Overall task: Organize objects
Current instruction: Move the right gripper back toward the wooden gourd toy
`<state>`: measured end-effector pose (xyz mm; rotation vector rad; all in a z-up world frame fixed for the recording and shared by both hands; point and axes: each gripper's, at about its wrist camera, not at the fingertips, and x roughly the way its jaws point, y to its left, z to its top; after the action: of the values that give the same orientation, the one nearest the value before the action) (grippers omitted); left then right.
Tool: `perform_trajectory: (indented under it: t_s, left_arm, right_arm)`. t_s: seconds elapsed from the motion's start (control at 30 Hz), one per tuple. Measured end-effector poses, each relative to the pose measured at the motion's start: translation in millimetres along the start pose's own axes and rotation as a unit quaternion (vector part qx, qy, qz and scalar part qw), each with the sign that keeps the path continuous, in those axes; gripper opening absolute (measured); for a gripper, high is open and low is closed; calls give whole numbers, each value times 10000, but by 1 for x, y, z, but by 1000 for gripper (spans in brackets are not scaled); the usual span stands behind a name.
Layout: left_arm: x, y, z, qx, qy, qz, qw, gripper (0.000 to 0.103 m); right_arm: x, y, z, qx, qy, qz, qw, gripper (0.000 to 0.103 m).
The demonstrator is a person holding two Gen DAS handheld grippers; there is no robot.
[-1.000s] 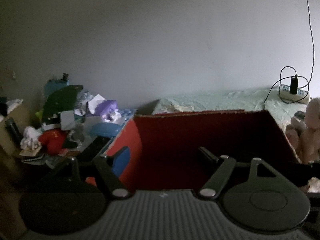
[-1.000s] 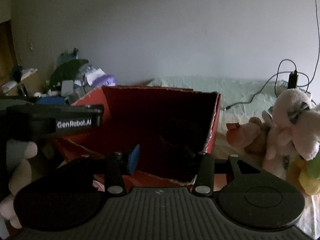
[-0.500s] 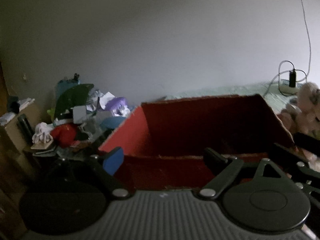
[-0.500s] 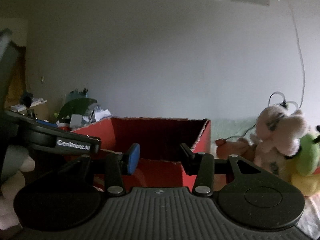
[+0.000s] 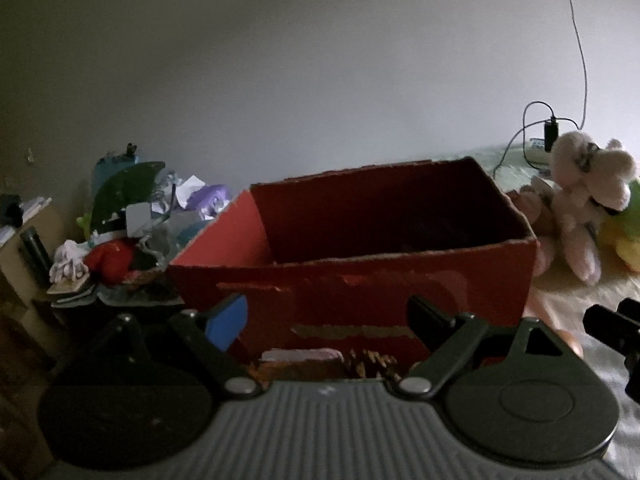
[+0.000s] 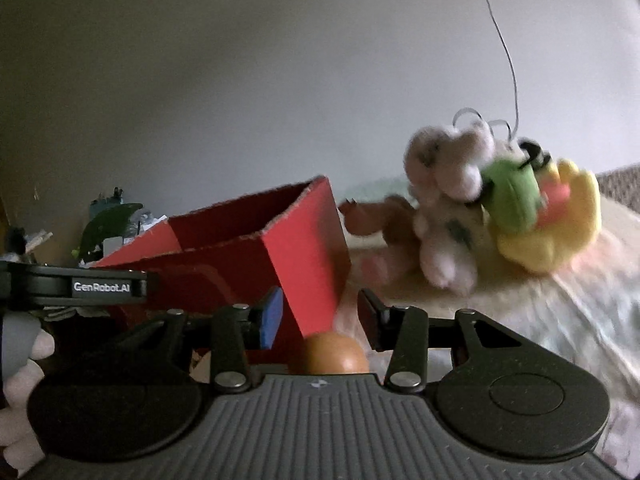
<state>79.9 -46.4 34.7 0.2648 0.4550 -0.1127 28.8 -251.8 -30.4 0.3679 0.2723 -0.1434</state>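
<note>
Both grippers have pulled back and dropped low, so the red cardboard box (image 5: 360,276) now fills the middle of the frame. The left gripper (image 5: 326,314) and the right gripper (image 6: 320,312) are wide open and hold nothing. A round orange-brown ball (image 6: 330,354) sits bottom middle, just under the right one, maybe next for the box.

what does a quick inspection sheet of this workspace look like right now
surface: pale bedding, lightly rumpled
job's things: red cardboard box, open top; plush toys piled right of it; brown rounded object at box corner
clutter: heap of odds and ends left of box
grippers: left gripper open, empty; right gripper open, empty
cables: charger cable by power strip
surroundings: bare grey wall, dim light
</note>
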Motion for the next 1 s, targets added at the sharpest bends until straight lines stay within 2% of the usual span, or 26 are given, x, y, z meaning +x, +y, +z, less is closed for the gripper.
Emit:
perform_trajectory:
  t_s: [0.27,0.47,0.6,0.8,0.87,1.0]
  left_arm:
    - [-14,-5,-17,155,-10,-290,9995,89]
    - [-30,-6,-34,391,-162,-917,9949,88]
    - [-42,-16,-45,598,-291,-1467,9869,88]
    - [-48,-41,-54,902,-483,-2073,9729,87]
    - [-42,-47,-56,924,-403,-2172,9709,87]
    - [-20,-57,-54,856,-68,-2278,9699,85]
  right_arm:
    - [-6,-19,-20,158,194,380,9990,46]
    - [-2,-44,-26,506,448,632,9957,45]
    - [7,-59,-32,962,631,993,9884,41]
    - [16,-80,-42,1692,810,1377,9726,39]
    - [16,-87,-46,1875,804,1474,9678,35]
    - [15,-91,-47,1997,794,1729,9612,35]
